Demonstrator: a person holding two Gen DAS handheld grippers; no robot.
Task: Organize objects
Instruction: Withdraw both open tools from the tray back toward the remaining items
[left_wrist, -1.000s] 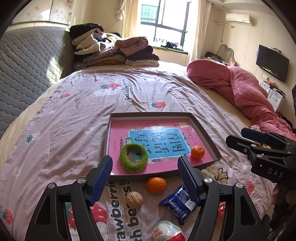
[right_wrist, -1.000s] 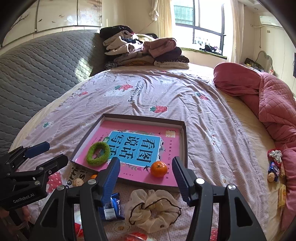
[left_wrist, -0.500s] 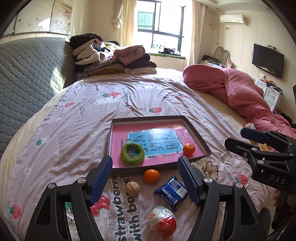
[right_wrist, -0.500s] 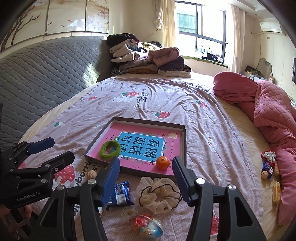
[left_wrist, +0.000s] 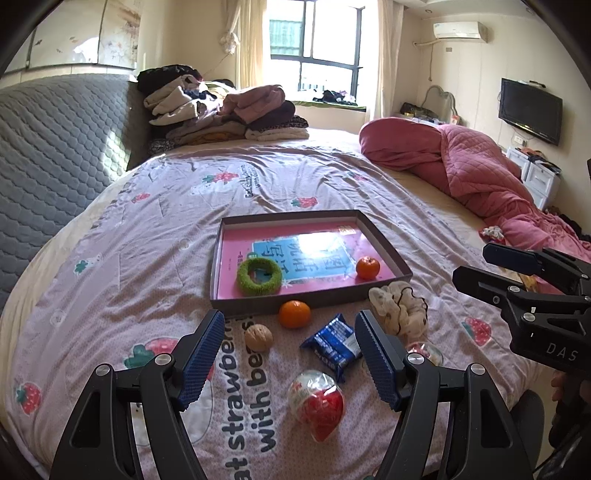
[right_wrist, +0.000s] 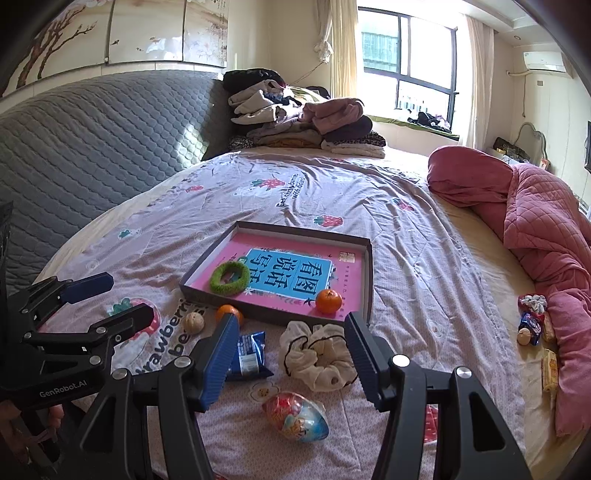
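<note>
Overhead of the bedspread (left_wrist: 155, 236), both grippers tilt down toward the bed, side by side and level with each other. The left gripper (left_wrist: 290, 334) has its 2 blue-padded fingers (left_wrist: 201, 354) spread wide with nothing between the pads; beneath the gap lie a walnut (left_wrist: 258, 338), a loose orange (left_wrist: 294, 314) and a blue snack packet (left_wrist: 332, 343), none of them touched. Nearer the camera sits a clear-and-red plastic egg (left_wrist: 317, 404).

The right gripper (right_wrist: 290, 332) is likewise wide open and holds nothing. Below its gap rests a cream scrunchie (right_wrist: 319, 356), apart from both pads, with a colourful plastic egg (right_wrist: 297, 415) lower in the frame. Seen from the left wrist camera, the right gripper's fingers reach in from the right edge above the bedspread.

Beyond both tools lies a shallow brown tray (right_wrist: 201, 271) lined with a pink book cover. Inside it are 2 items: a green fuzzy ring (right_wrist: 229, 278) toward the left and a second orange (right_wrist: 328, 301) near the front right corner. The scrunchie lies just outside the tray's front wall; whether it touches the wall is hard to tell.

A pink quilt (right_wrist: 535, 229) is bunched along the right side, and folded clothes (right_wrist: 291, 114) are stacked at the far end.
</note>
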